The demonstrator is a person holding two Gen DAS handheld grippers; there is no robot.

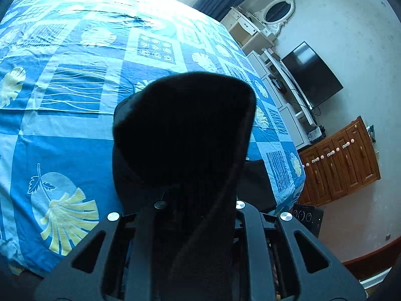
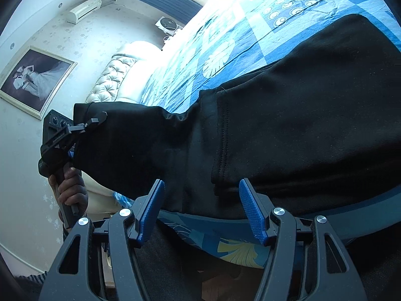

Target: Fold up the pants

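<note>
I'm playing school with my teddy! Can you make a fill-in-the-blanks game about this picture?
1. The pants are the colour ____.
2. The left gripper is shut on the ____.
3. The right gripper has its blue fingers ____.
4. The pants lie on a blue patterned ____.

Missing words: black; pants; open; bedspread

The supporting surface is a bed (image 1: 75, 130), covered by a blue patchwork bedspread (image 2: 250, 32) printed with pale leaf, wave and circle motifs. The bedspread is drawn nearly flat, with light creases visible toward the far side. A tufted, light-coloured headboard (image 2: 112, 80) is located at one end. Black pants (image 2: 313, 125) are laid across the near portion of the bed, resting directly on the bedspread; one end is raised clear of the surface.
</note>
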